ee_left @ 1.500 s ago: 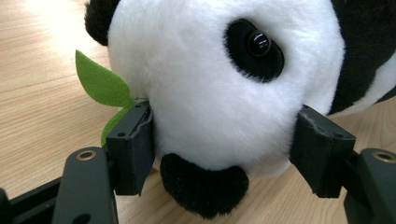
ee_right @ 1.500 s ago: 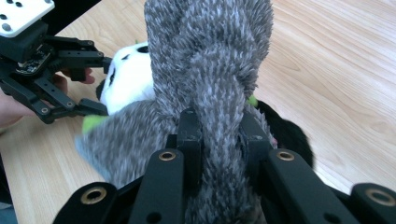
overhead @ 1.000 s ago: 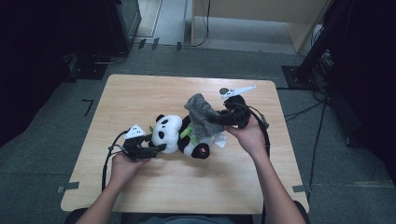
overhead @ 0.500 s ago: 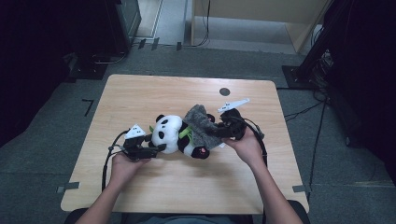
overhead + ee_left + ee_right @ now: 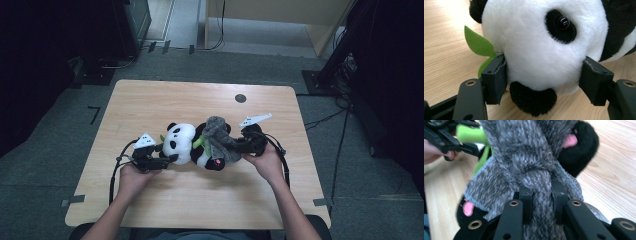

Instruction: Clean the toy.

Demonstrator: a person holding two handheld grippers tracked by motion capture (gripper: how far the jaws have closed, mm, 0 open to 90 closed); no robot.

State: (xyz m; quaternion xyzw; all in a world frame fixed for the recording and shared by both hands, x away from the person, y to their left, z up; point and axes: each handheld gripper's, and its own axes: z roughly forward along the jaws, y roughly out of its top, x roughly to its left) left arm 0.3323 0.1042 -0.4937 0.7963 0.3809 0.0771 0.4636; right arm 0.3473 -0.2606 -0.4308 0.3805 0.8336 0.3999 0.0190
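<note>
Left gripper (image 5: 167, 159): your fingers (image 5: 495, 78) are clamped on the head of the panda plush toy (image 5: 186, 145), one pad on each side of the white muzzle (the black nose sits between them in the left gripper view).
Right gripper (image 5: 239, 146): your fingers (image 5: 525, 202) are pressed together on a bunched fold of the grey knitted garment (image 5: 220, 139).
Panda plush toy: it lies on its side near the middle of the wooden table (image 5: 150, 100), head toward your left hand (image 5: 131, 176), body toward your right hand (image 5: 265, 161).
Grey knitted garment: it lies over the body of the panda (over the black part), and it touches the black paw with the pink pad (image 5: 570, 141).
Green leaf (image 5: 479, 46): it sticks out beside the head, just next to one left finger.
Small dark round spot (image 5: 240, 98): on the table, well apart from the toy, toward the far edge.
</note>
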